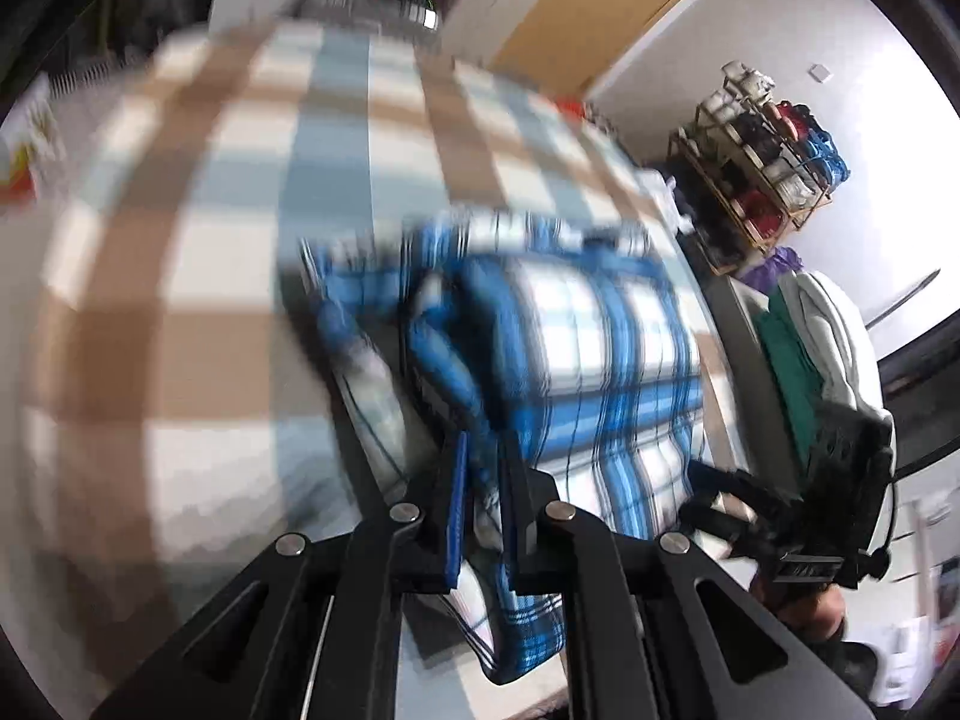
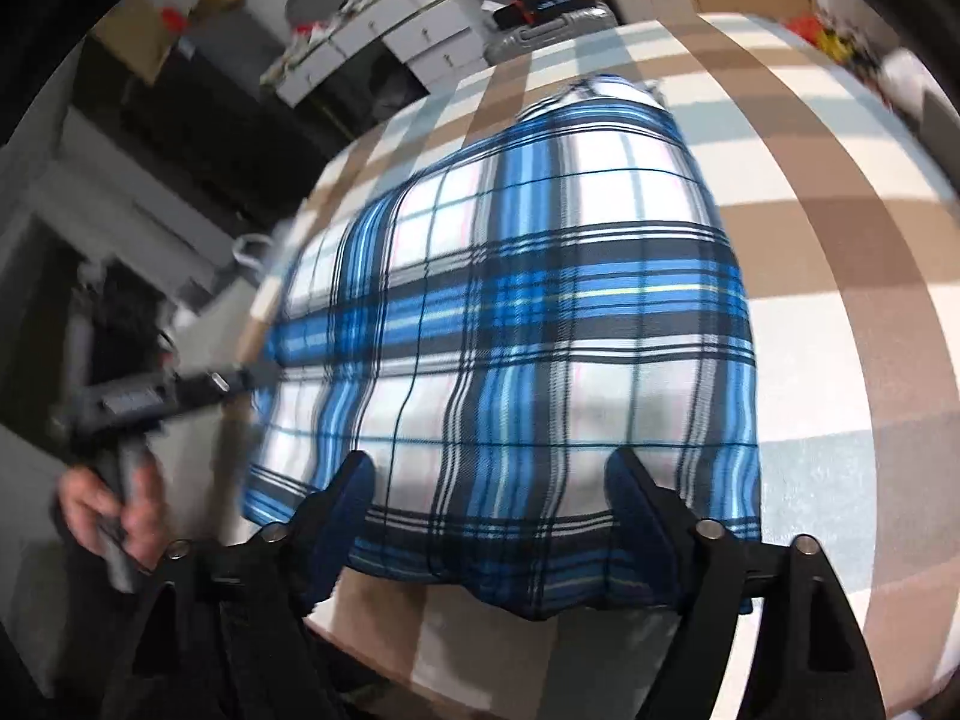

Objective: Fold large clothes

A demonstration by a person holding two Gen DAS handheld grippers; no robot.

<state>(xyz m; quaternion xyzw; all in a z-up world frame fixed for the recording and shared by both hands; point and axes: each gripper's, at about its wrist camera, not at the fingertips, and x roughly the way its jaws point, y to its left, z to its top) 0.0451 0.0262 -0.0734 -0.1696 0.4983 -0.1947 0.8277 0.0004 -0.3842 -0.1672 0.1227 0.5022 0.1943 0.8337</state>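
A blue, white and black plaid shirt (image 2: 540, 312) lies folded on a bed with a tan, white and pale-blue checked cover (image 2: 840, 240). In the left wrist view the shirt (image 1: 600, 348) is blurred. My left gripper (image 1: 480, 480) is shut on a fold of the shirt's edge, cloth pinched between its blue pads. It shows at the left of the right wrist view (image 2: 240, 381), at the shirt's left edge. My right gripper (image 2: 489, 480) is open, its fingers spread wide over the shirt's near edge, holding nothing. It shows at the right of the left wrist view (image 1: 720, 498).
A wooden rack (image 1: 762, 162) with bags stands by the white wall. A pile of white and green clothes (image 1: 804, 348) lies beside the bed. White drawers (image 2: 390, 36) and a suitcase (image 2: 552, 24) stand beyond the bed's far side.
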